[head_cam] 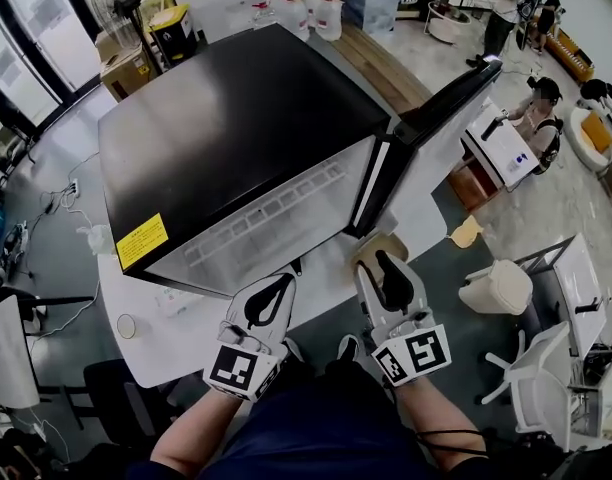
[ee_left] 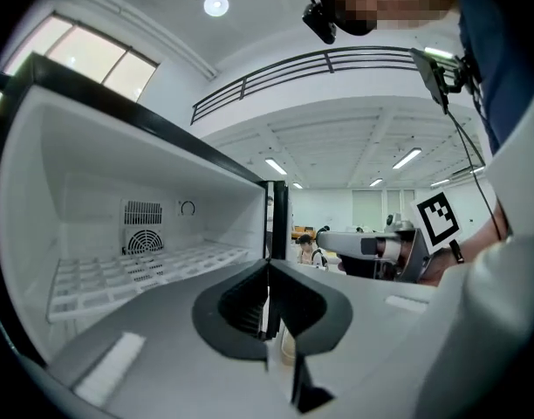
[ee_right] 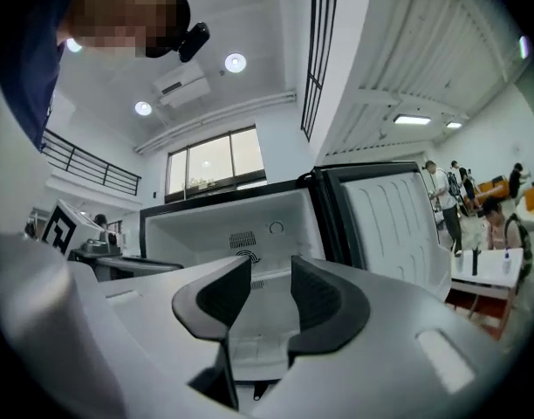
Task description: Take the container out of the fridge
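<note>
Though wide open, fridge (head_cam: pixel 236 118) with wire shelf (ee_left: pixel 136 269) inside; left gripper (ee_left: pixel 267 273) closed, right gripper (ee_right: pixel 270 273) parted, empty.

All three views toward open fridge (head_cam: pixel 236 138)

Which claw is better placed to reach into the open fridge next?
Right, probably. The right claw has its jaws apart and points straight into the fridge; the left claw is shut and aims at its right edge.
</note>
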`<action>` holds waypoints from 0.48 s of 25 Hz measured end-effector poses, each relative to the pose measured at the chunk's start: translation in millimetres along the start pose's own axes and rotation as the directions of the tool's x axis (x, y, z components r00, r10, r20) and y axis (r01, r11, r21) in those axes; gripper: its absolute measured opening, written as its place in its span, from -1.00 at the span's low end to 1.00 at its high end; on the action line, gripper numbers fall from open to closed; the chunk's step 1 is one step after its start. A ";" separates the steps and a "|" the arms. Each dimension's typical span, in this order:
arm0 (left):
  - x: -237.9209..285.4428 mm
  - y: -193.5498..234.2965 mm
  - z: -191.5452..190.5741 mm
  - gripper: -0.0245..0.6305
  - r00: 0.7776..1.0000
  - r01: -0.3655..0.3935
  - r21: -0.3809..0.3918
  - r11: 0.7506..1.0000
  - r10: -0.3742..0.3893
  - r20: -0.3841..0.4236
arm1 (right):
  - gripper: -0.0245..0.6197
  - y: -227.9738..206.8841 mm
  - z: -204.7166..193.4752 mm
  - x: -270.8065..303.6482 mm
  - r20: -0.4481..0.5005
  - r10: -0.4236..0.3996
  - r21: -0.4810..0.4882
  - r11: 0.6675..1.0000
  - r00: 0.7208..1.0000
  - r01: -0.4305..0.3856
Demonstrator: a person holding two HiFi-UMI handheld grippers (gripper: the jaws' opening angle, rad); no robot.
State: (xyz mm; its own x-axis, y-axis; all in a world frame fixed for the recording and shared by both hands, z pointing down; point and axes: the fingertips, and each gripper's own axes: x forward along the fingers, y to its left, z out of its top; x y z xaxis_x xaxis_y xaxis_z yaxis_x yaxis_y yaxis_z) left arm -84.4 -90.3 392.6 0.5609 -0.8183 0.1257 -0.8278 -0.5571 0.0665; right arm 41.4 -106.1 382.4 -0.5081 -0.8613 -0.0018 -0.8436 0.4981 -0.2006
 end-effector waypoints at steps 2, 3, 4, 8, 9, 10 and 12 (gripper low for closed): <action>-0.7 3.3 6.4 -0.92 1.000 -0.015 -0.006 1.000 0.015 0.012 | -0.50 6.9 5.7 2.3 0.001 0.014 -0.048 0.999 1.000 -0.014; -1.0 5.4 9.1 -0.92 1.000 -0.025 -0.008 1.000 0.025 0.017 | -0.50 9.6 7.3 3.6 -0.004 0.017 -0.072 0.997 1.000 -0.017; -1.1 7.4 12.0 -0.92 0.999 -0.033 -0.008 0.999 0.033 0.028 | -0.50 11.7 8.4 4.9 -0.011 0.017 -0.094 0.995 1.000 -0.018; -1.2 13.0 18.6 -0.92 0.997 -0.046 -0.011 0.999 0.047 0.069 | -0.51 14.8 11.8 8.8 -0.024 0.009 -0.146 0.989 1.000 -0.012; -1.3 14.6 20.1 -0.92 0.996 -0.051 -0.013 0.999 0.052 0.075 | -0.51 15.2 12.5 9.3 -0.024 0.011 -0.152 0.988 1.000 -0.015; -1.5 16.3 22.4 -0.92 0.995 -0.056 -0.015 0.998 0.057 0.083 | -0.52 15.8 13.1 10.0 -0.023 0.015 -0.157 0.987 1.000 -0.019; -3.2 18.9 30.0 -0.92 0.991 -0.064 -0.017 0.998 0.066 0.114 | -0.55 17.5 14.7 11.3 -0.022 0.027 -0.166 0.986 0.999 -0.030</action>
State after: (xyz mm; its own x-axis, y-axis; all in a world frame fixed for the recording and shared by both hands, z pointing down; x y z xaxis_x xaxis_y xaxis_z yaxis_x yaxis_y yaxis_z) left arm -101.4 -102.4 363.7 0.5032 -0.8640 0.0158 -0.8623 -0.5008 0.0752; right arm 23.4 -108.5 364.5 -0.5341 -0.8453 0.0142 -0.8452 0.5334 -0.0346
